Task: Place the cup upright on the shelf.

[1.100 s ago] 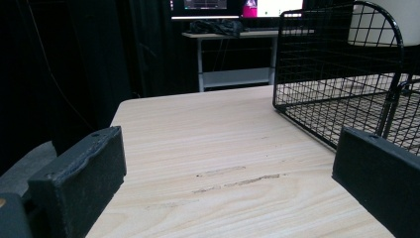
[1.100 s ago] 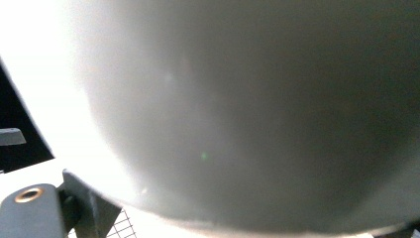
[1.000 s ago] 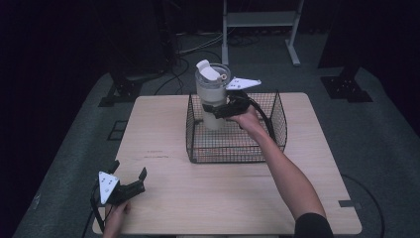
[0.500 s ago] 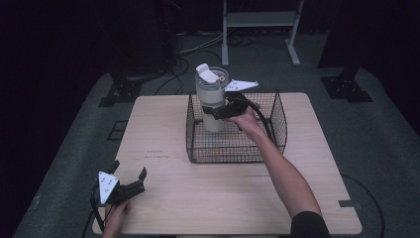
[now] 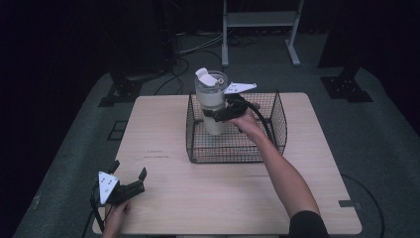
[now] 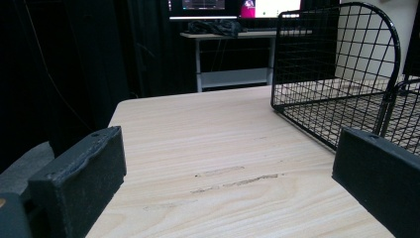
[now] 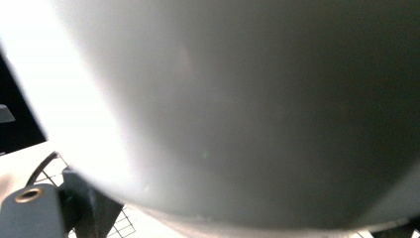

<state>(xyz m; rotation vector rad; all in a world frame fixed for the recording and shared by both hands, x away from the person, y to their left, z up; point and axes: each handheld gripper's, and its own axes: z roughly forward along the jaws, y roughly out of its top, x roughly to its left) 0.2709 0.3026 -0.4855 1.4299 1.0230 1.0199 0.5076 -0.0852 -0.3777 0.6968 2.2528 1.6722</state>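
nearest the person's edge of the wooden table (image 5: 223,198), at its left corner in the high view, the left hand (image 5: 115,218) holds the left gripper (image 5: 130,174) low over the wood, its grey three-cornered plate (image 5: 106,186) facing up. its two black jaws stand spread wide with nothing between them; in the left gripper view they rise at the bottom corners with bare, lightly scuffed tabletop (image 6: 213,148) between, and the near corner of the black wire basket (image 6: 337,74) stands ahead to the right. farther along the table, the person's right forearm (image 5: 282,173) reaches in from the bottom right and over the basket's front rim. the wire basket (image 5: 237,151) sits on the far half of the table, a little right of centre. within its left part stands a tall pale tumbler (image 5: 212,101), upright, its lidded top rising well above the basket's rim, with a white flap raised on the lid. the right gripper (image 5: 218,114) is pinched on the tumbler about midway up its side, jaws on either side of the body. whether the tumbler's base touches the basket floor cannot be told. the right gripper view has the tumbler's smooth grey wall (image 7: 237,109) pressed close to the lens, with a bit of basket mesh (image 7: 124,225) below. beyond the table lie grey floor, dark cables (image 5: 183,49) and a white metal stand (image 5: 260,22).
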